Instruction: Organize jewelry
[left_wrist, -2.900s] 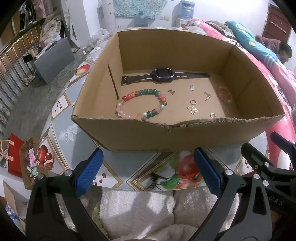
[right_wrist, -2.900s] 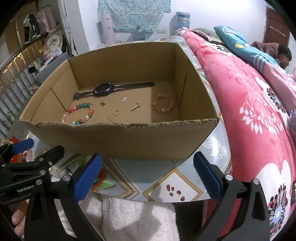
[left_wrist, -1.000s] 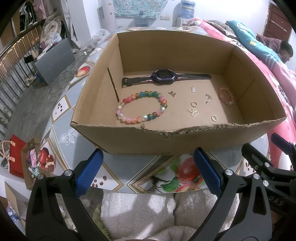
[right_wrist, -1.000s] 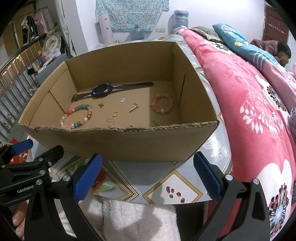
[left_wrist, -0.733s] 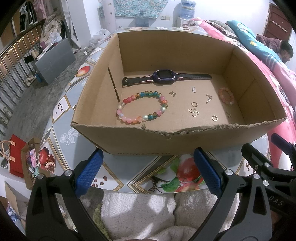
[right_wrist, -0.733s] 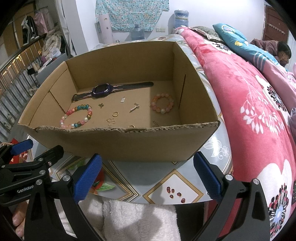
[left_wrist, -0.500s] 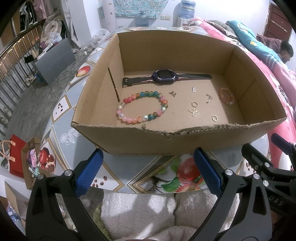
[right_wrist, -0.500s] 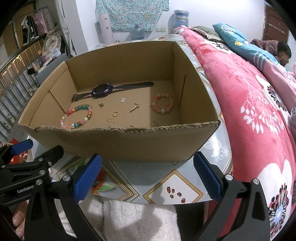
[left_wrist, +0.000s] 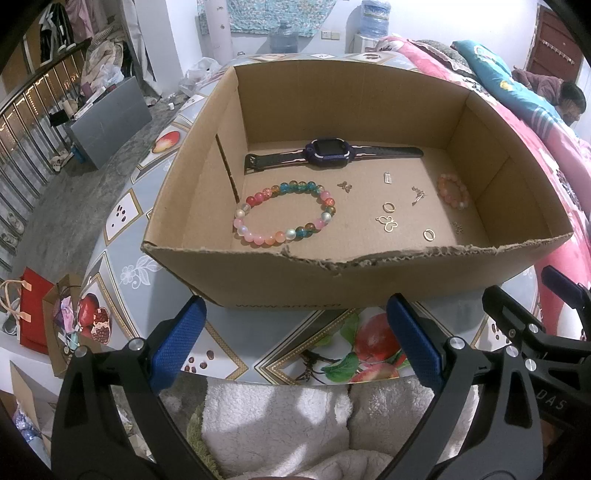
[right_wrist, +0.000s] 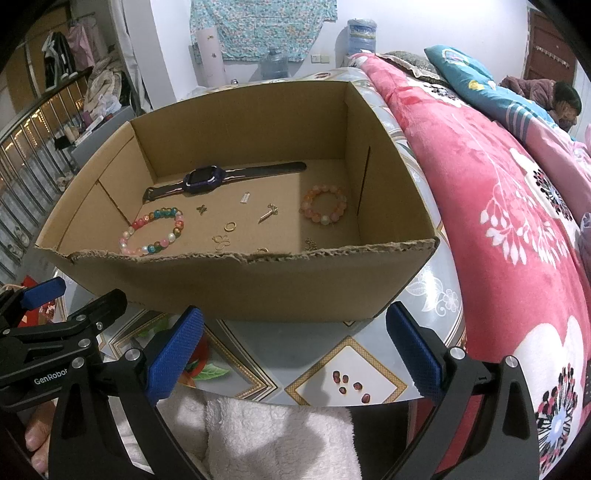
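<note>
Cardboard box (left_wrist: 347, 273) is where all the jewelry sits right now, open top, torn front rim, parked on the fruit-patterned tabletop (left_wrist: 317, 343) close to its near edge. Inside, along the back wall, lies a dark purple watch (left_wrist: 328, 149) stretched out flat. Toward the box's left wall there's a multicolour bead bracelet (left_wrist: 284, 212), and over by the right wall a smaller orange-pink bracelet (left_wrist: 452, 192). Between those two, a scatter of tiny gold bits: a butterfly charm (left_wrist: 388, 223), a ring (left_wrist: 388, 206), another ring (left_wrist: 429, 234) close to the front wall, plus a few pieces too small for me to make out. None of them touch each other as far as I can see.

My left gripper (left_wrist: 295, 347) hangs just in front of the box, jaws spread wide, holding nothing. My right gripper (right_wrist: 295, 347) is the same deal, wide apart and empty, near the box's front right corner. Off the table's right edge is a pink floral blanket (right_wrist: 517, 206).
</note>
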